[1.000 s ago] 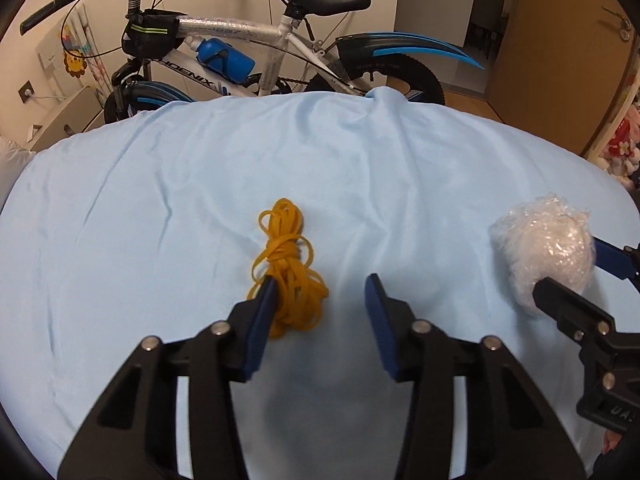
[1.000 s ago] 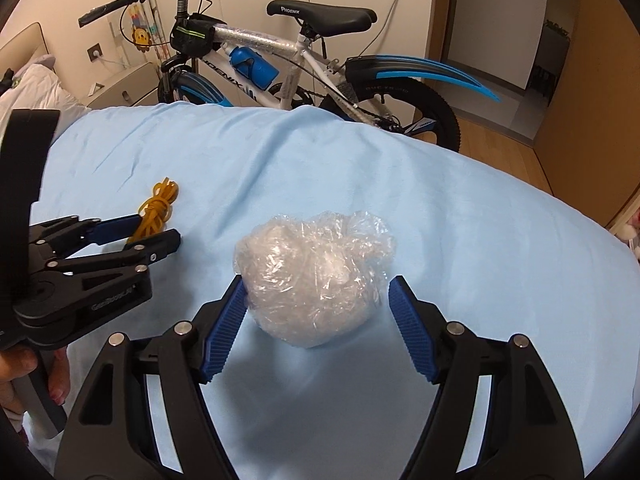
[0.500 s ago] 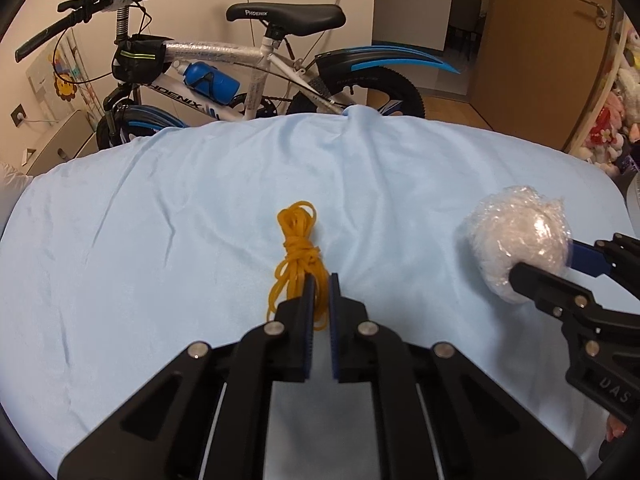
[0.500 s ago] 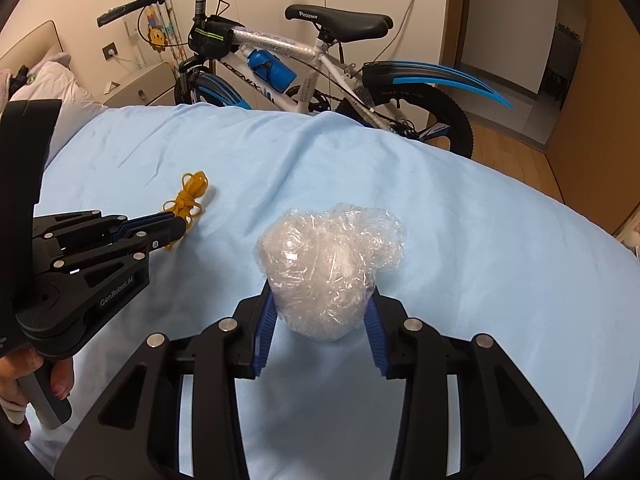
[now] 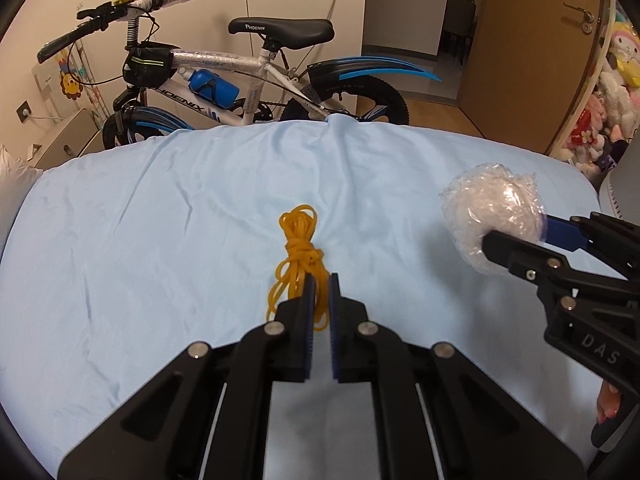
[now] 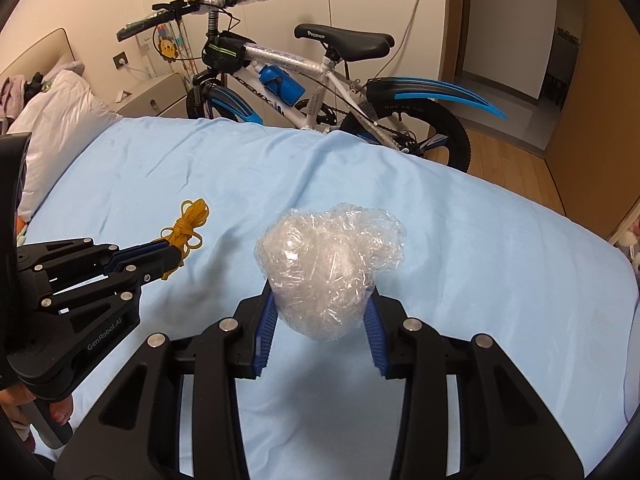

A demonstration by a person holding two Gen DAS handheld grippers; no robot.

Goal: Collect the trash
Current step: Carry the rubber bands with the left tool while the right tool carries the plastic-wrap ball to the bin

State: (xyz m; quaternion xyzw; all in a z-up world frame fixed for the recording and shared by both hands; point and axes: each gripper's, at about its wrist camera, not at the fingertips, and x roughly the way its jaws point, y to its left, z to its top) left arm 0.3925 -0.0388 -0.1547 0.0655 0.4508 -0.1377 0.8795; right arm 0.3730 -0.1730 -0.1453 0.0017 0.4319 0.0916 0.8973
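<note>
Now, pickup step: left gripper (image 5: 320,280) fingers clamped on yellow rubber-band bundle (image 5: 298,248), right gripper (image 6: 320,312) fingers clamped on crumpled plastic-wrap ball (image 6: 326,264), both held just above blue bed sheet (image 5: 160,240), bicycle (image 5: 248,76) behind bed. Next, likely: carry both to bin. No container visible.

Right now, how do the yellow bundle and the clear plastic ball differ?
The rubber band bundle is thin, stringy and yellow; the plastic wrap ball is bulky, crinkled and see-through. The left gripper is nearly shut on the bundle, while the right gripper stays wider around the ball. Both are pinched between blue pads above the blue sheet.
</note>
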